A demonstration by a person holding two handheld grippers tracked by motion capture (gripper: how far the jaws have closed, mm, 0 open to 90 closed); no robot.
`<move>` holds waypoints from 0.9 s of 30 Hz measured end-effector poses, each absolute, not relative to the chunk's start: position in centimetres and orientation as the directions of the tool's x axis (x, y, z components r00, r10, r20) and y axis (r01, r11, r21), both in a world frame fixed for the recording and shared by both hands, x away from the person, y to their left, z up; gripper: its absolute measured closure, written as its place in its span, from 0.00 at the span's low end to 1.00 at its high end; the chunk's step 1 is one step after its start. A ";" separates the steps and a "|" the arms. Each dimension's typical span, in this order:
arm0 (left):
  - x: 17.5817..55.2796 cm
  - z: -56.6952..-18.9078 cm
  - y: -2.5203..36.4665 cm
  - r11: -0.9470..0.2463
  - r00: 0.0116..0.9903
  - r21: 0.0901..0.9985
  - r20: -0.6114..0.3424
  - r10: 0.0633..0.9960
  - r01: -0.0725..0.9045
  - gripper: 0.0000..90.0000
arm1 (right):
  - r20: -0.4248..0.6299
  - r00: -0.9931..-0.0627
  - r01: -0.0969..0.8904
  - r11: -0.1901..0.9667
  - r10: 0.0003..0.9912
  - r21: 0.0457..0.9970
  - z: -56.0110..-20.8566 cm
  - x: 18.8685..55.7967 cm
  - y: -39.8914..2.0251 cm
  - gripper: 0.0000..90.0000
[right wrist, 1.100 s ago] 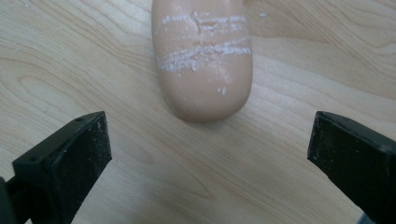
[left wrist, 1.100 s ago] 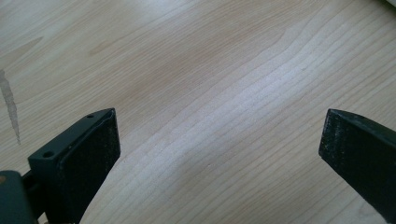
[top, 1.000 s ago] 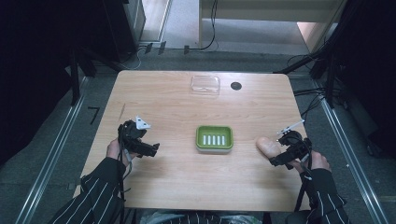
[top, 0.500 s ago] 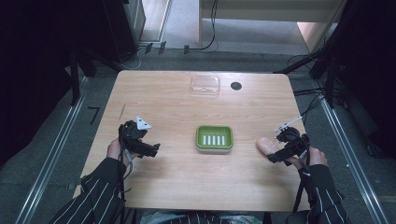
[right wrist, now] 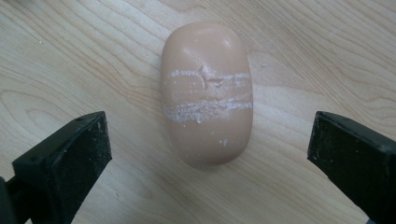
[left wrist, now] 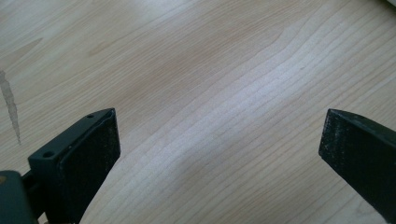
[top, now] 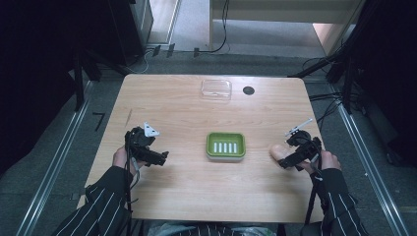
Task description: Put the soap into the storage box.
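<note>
My right claw hangs just above the bar of soap, jaws spread wide with the bar lying between them, one jaw off each long side and neither pad touching it. The soap is a peach-coloured oval, lying flat on the tabletop with its long axis running away from me, and two chalky scrape bands cross its top face. From the high view it lies near the right edge of the tabletop, just beside my right claw and well apart from the green soap dish, which sits near the middle with its ribbed floor bare. So I judge the work barely begun: the approach to the soap looks nearly made, but the grip is not closed, the bar is not lifted, and nothing lies in the dish. What seems left is to close on the soap's sides, carry it leftward and set it down in the dish. My left claw is also wide open and empty over bare wood, resting left of the dish. A clear plastic lid lies at the far edge, beside a dark round hole, both untouched.
</note>
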State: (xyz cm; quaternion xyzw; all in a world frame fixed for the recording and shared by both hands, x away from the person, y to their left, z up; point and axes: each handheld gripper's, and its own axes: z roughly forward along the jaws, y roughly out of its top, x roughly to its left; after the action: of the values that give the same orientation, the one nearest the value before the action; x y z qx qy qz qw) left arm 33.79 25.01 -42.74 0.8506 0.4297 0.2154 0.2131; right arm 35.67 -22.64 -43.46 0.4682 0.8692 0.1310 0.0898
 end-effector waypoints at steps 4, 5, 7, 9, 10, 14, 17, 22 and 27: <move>33.8 -42.8 25.0 -0.543 0.540 0.545 0.185 0.821 0.639 0.00 | -0.032 -0.559 0.784 0.541 0.829 0.306 -43.5 35.9 -22.3 0.01; 33.8 -42.7 25.0 -0.544 0.540 0.544 0.185 0.821 0.639 0.00 | -0.033 -0.570 0.777 0.552 0.821 0.304 -43.5 36.0 -22.2 0.01; 33.9 -42.8 24.9 -0.543 0.540 0.545 0.184 0.821 0.640 0.00 | -0.031 -0.580 0.769 0.560 0.814 0.309 -43.5 36.2 -21.9 0.01; 33.9 -42.8 24.9 -0.544 0.541 0.544 0.185 0.821 0.639 0.00 | -0.034 -0.582 0.768 0.563 0.813 0.306 -43.5 36.3 -21.8 0.01; 33.9 -42.8 24.9 -0.544 0.542 0.544 0.183 0.820 0.639 0.00 | -0.034 -0.582 0.768 0.563 0.813 0.306 -43.5 36.3 -21.8 0.01; 33.9 -42.8 24.9 -0.544 0.544 0.544 0.181 0.819 0.639 0.00 | -0.024 -0.590 0.770 0.571 0.807 0.283 -43.9 36.8 -21.5 0.01; 33.9 -42.8 24.8 -0.546 0.545 0.543 0.183 0.818 0.638 0.00 | -0.027 -0.590 0.772 0.573 0.807 0.274 -44.1 37.0 -21.3 0.01; 33.9 -42.8 24.8 -0.546 0.543 0.542 0.185 0.819 0.639 0.00 | -0.027 -0.603 0.764 0.587 0.797 0.265 -44.3 37.4 -21.0 0.03; 33.9 -42.8 24.8 -0.547 0.545 0.543 0.185 0.818 0.637 0.00 | -0.028 -0.609 0.764 0.595 0.793 0.250 -44.7 37.8 -20.7 0.03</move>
State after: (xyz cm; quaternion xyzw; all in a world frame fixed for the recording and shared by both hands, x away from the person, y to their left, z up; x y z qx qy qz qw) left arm 33.94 24.80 -42.81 0.8531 0.4264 0.2141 0.2112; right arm 37.76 -20.67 -44.68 0.4372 0.8904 0.1069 0.0680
